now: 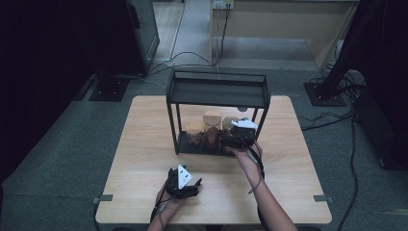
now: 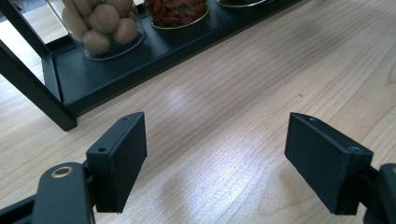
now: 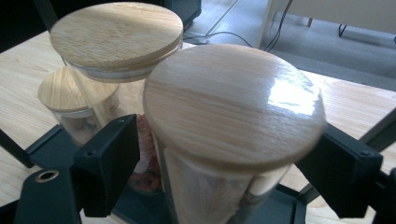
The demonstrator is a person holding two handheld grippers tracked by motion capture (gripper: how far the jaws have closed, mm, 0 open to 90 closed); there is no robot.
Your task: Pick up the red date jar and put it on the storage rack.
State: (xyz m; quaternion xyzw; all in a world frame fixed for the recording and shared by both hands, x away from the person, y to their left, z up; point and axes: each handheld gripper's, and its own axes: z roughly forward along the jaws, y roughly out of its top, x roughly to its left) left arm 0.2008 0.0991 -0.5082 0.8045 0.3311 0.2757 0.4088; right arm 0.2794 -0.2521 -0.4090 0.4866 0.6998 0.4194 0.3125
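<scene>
From above, the right gripper (image 1: 239,136) reaches into the lower shelf of a black rack (image 1: 217,90) on the wooden table (image 1: 144,159), at the rightmost of three lidded jars, while the left gripper (image 1: 184,184) rests near the table's front edge. Along the left gripper's jaws, the pads stand wide apart over bare wood with nothing between them, the round-filled jar (image 2: 100,28) ahead on the shelf. Along the right gripper's jaws, the near jar (image 3: 233,121) stands between parted pads that appear not to press the glass; its neighbour (image 3: 116,42) stands close behind. Withdrawing at an angle could catch the wide lid and tip the jar into the others.
</scene>
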